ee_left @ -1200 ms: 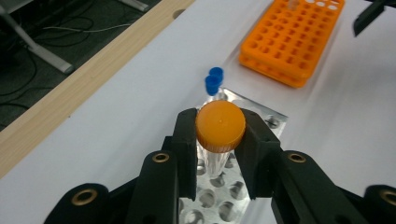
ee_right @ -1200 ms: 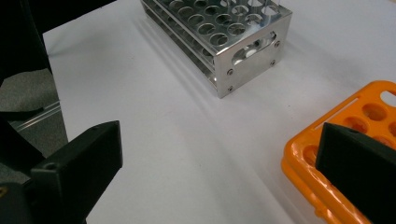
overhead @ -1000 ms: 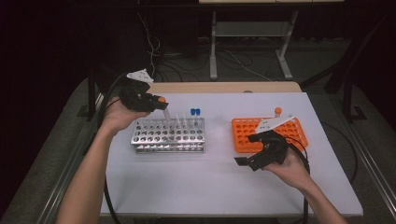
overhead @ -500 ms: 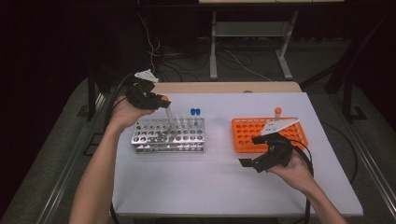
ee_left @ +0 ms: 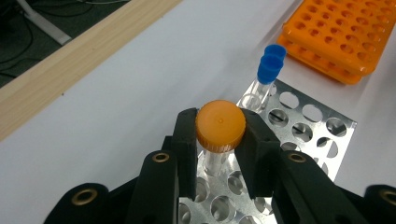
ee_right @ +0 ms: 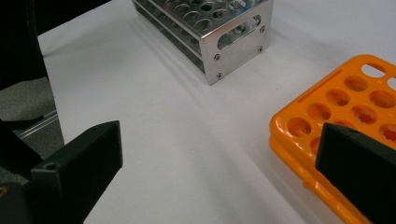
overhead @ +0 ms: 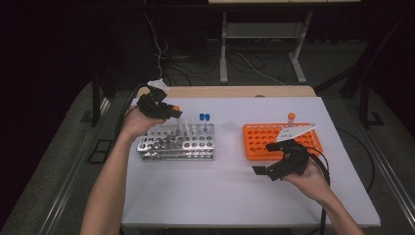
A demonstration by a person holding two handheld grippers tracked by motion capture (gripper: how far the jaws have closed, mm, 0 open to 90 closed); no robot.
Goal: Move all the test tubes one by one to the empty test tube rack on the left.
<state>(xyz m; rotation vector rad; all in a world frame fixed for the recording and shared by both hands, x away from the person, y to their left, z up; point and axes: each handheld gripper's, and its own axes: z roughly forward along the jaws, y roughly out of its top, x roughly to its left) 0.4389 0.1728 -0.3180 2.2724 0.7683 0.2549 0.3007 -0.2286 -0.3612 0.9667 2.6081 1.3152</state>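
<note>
1. The left gripper (ee_left: 219,140) has its jaws closed on an orange-capped tube (ee_left: 220,125), one jaw against each side of the cap; the clear body hangs below the cap, above the metal rack (ee_left: 299,135).
2. In the high view the left gripper (overhead: 172,113) sits over the rack's (overhead: 176,143) far left corner, with the orange cap (overhead: 175,108) showing just at its tip (the tube body is too small to make out there).
3. Whether the tube's lower end is inside a rack hole or just above it cannot be told.
4. Two blue-capped tubes (ee_left: 270,69) stand upright in the rack at its far edge, touching one another; in the high view their caps (overhead: 204,117) rise above the rack's far right part.
5. The metal rack lies in the left half of the white worktop (overhead: 230,196), long side parallel to the near edge.
6. The orange rack (overhead: 264,139) lies in the right half, well apart from the metal one, with one orange-capped tube (overhead: 291,117) standing at its far edge.
7. The right gripper (overhead: 266,172) is held just before the near edge of the orange rack, jaws wide apart and empty.
8. In the right gripper view its jaws stand at the two lower corners, with bare worktop (ee_right: 187,154) between them, the orange rack (ee_right: 336,112) by one jaw and the metal rack's end plate (ee_right: 236,42) farther off.
</note>
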